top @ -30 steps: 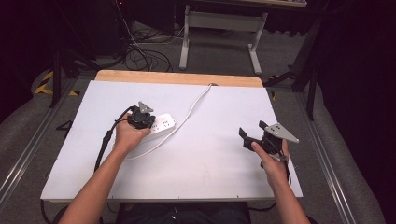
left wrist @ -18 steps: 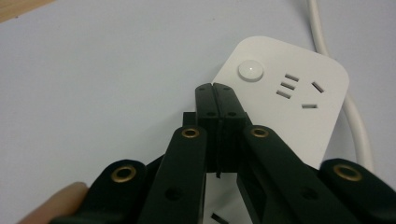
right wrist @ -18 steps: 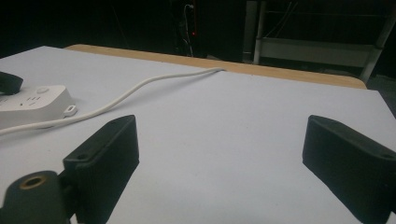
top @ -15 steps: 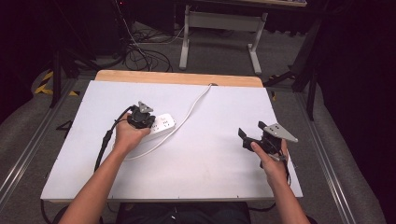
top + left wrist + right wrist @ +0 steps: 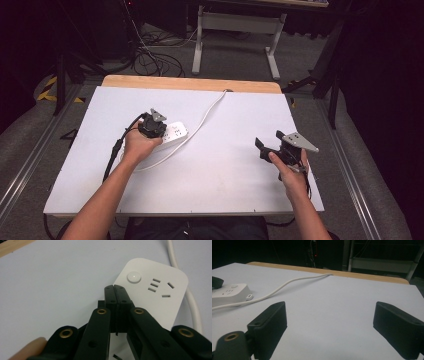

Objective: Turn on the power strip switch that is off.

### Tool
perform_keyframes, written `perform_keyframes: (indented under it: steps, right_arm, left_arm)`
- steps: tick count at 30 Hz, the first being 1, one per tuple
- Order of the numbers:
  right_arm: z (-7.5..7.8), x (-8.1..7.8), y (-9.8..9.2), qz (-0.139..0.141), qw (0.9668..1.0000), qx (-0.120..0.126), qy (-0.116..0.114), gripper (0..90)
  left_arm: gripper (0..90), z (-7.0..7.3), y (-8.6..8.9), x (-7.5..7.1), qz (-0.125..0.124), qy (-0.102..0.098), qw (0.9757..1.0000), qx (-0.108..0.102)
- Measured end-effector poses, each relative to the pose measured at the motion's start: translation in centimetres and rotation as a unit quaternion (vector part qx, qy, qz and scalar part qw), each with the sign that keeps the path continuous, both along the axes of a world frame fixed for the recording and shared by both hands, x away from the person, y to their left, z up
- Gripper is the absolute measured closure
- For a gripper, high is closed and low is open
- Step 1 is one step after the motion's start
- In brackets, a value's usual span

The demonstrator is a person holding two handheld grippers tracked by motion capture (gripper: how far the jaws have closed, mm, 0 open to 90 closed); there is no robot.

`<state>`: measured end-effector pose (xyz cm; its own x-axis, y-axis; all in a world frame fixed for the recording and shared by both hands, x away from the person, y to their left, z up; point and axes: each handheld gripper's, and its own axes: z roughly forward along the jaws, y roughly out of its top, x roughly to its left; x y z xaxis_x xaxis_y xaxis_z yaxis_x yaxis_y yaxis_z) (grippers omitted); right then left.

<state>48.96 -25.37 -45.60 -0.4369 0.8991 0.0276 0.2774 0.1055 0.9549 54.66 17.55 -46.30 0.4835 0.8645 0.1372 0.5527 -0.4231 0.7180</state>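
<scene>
A white power strip (image 5: 174,133) lies on the white table (image 5: 225,175), left of centre, and its white cable (image 5: 205,112) runs to the table's far edge. My left gripper (image 5: 152,126) is over the strip's near end. In the left gripper view its jaws (image 5: 115,291) are pressed together with nothing between them, and their tips are just short of the strip's round button (image 5: 134,277) and a socket (image 5: 160,288). At the right side of the table my right gripper (image 5: 268,143) is held low, its jaws (image 5: 329,325) wide open around bare table.
A wooden strip (image 5: 190,82) borders the table's far edge. Behind it stand a grey desk frame (image 5: 235,30) and loose black cables on the floor (image 5: 150,60). The white cable (image 5: 287,287) crosses the table ahead and to the left of the right gripper.
</scene>
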Motion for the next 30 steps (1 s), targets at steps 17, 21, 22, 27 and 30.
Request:
perform_keyframes:
  steps: [17,21,22,27,30]
  right_arm:
    - [-0.03,0.02,0.08,0.001,1.0000,0.000,-0.001,12.1]
    - [-0.02,0.04,0.06,0.000,1.0000,0.000,-0.001,12.0]
    - [-0.02,0.04,0.06,0.000,1.0000,0.000,-0.001,12.1]
    - [0.00,-0.02,0.07,0.000,1.0000,0.001,0.000,12.0]
    - [-0.01,0.00,0.03,0.000,1.0000,0.000,0.000,12.0]
  left_arm:
    - [90.0,0.08,0.01,-0.03,0.003,0.000,1.0000,-0.006]
    - [90.0,0.02,-0.04,-0.03,0.003,-0.002,1.0000,-0.007]
    - [90.0,0.01,-0.04,-0.04,0.003,-0.003,1.0000,-0.006]
    - [90.0,0.01,-0.01,-0.09,0.003,-0.003,1.0000,-0.006]
    - [90.0,0.01,0.04,-0.15,0.006,-0.006,0.9999,-0.010]
